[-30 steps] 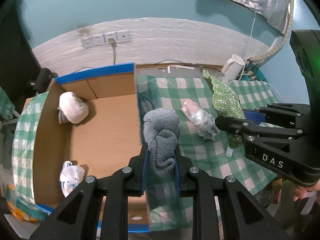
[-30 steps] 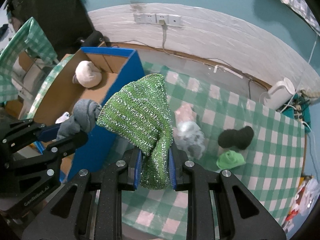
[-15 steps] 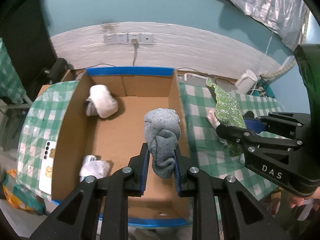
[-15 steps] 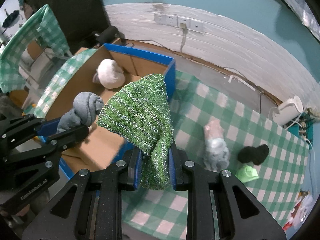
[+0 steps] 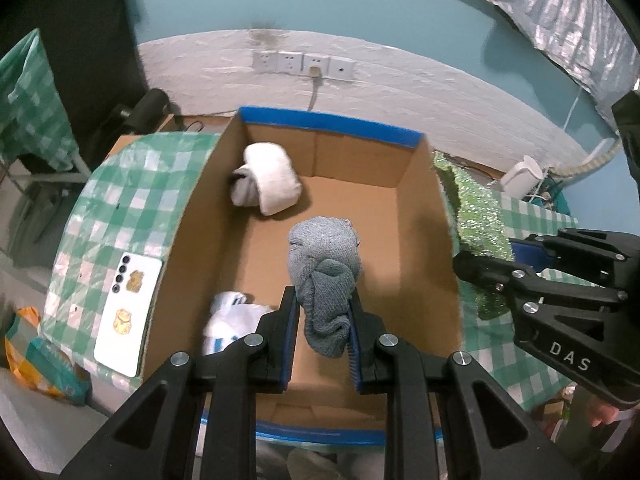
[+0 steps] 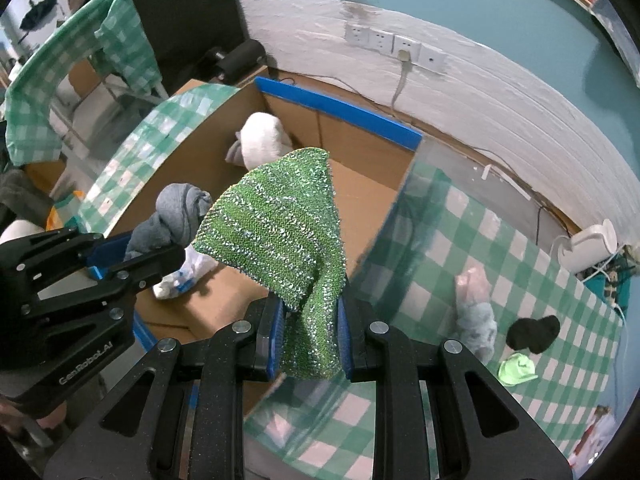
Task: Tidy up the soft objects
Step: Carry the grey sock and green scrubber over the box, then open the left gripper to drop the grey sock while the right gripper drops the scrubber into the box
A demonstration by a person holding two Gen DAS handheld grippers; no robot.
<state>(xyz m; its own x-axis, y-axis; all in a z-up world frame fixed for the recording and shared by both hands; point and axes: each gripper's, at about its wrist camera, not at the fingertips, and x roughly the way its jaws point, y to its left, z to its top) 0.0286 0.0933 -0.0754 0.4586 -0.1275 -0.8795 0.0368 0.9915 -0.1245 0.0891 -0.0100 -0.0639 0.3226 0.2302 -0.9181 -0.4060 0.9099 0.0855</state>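
Note:
My left gripper (image 5: 322, 312) is shut on a knotted grey sock (image 5: 325, 264) and holds it above the inside of an open cardboard box (image 5: 420, 216) with blue-taped rims. In the box lie a white sock roll (image 5: 274, 182) at the back and a white-and-blue bundle (image 5: 230, 324) at the front left. My right gripper (image 6: 310, 334) is shut on a sparkly green knit cloth (image 6: 280, 220) and holds it over the box's right wall. In the left wrist view it (image 5: 486, 264) sits to the right of the box.
A green checked cloth (image 6: 520, 264) covers the table. On it lie a pink-and-pale-blue bundle (image 6: 476, 304), a black sock ball (image 6: 534, 332) and a light green item (image 6: 516, 368). A white phone (image 5: 128, 308) lies left of the box. A white kettle (image 6: 588, 246) stands at the back right.
Both grippers have moved left with their loads. The grey sock went from over the table beside the box to over the box interior. The green cloth now hangs at the box's right wall.

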